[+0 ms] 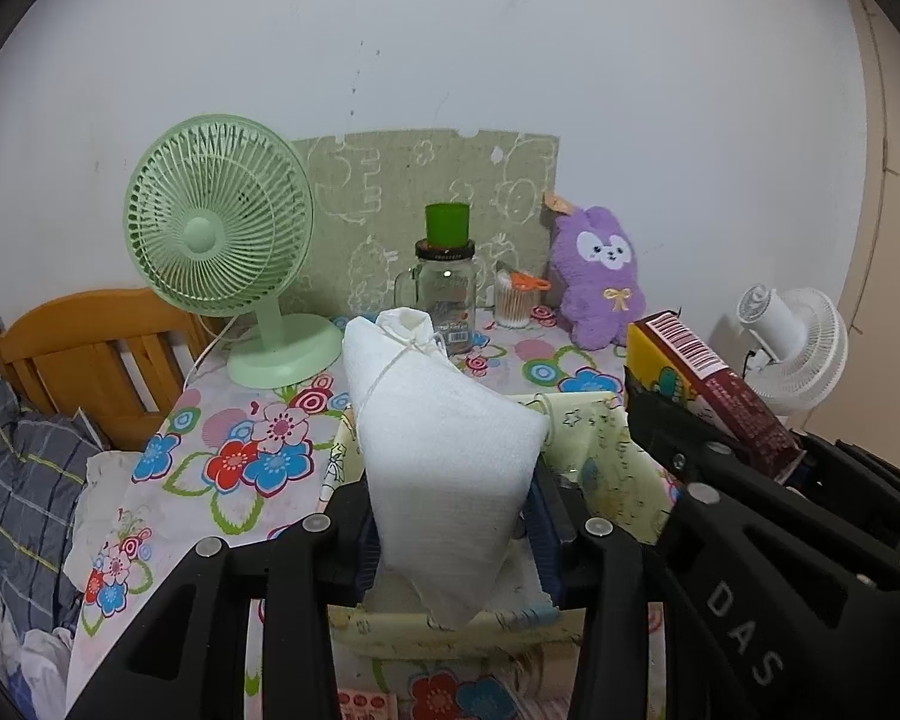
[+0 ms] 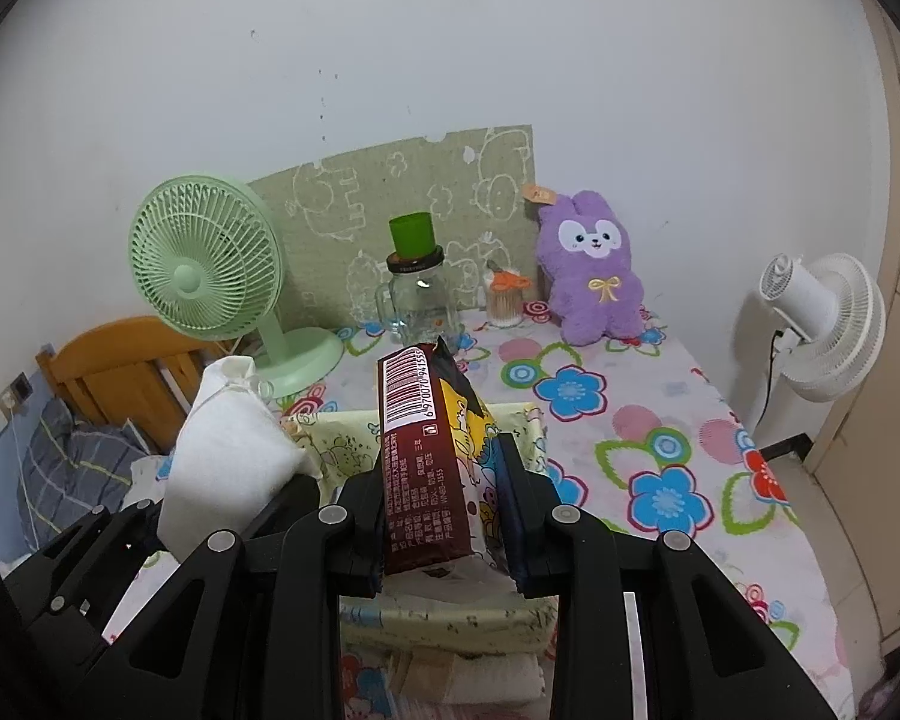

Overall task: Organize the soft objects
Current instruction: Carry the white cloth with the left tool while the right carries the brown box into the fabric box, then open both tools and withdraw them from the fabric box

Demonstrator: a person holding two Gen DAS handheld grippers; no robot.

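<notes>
My left gripper [image 1: 453, 516] is shut on a white drawstring pouch [image 1: 444, 420], which stands upright between the pads. It hangs over a pale yellow cartoon-print fabric box [image 1: 606, 456]. In the right wrist view my right gripper [image 2: 444, 516] is shut on a brown and yellow tissue pack [image 2: 432, 450], held on end above the same box [image 2: 342, 438]. The pouch [image 2: 228, 450] shows to its left, and the pack [image 1: 708, 384] shows at the right of the left wrist view. A purple plush bunny [image 2: 594, 276] leans against the wall at the back of the table.
On the floral tablecloth [image 2: 660, 450] stand a green desk fan [image 1: 222, 240], a glass jar topped by a green cup [image 1: 447, 288] and a cotton-swab tub [image 1: 516, 300]. A white fan [image 2: 822, 324] stands right of the table. A wooden headboard [image 1: 90, 348] and bedding [image 1: 18, 480] lie left.
</notes>
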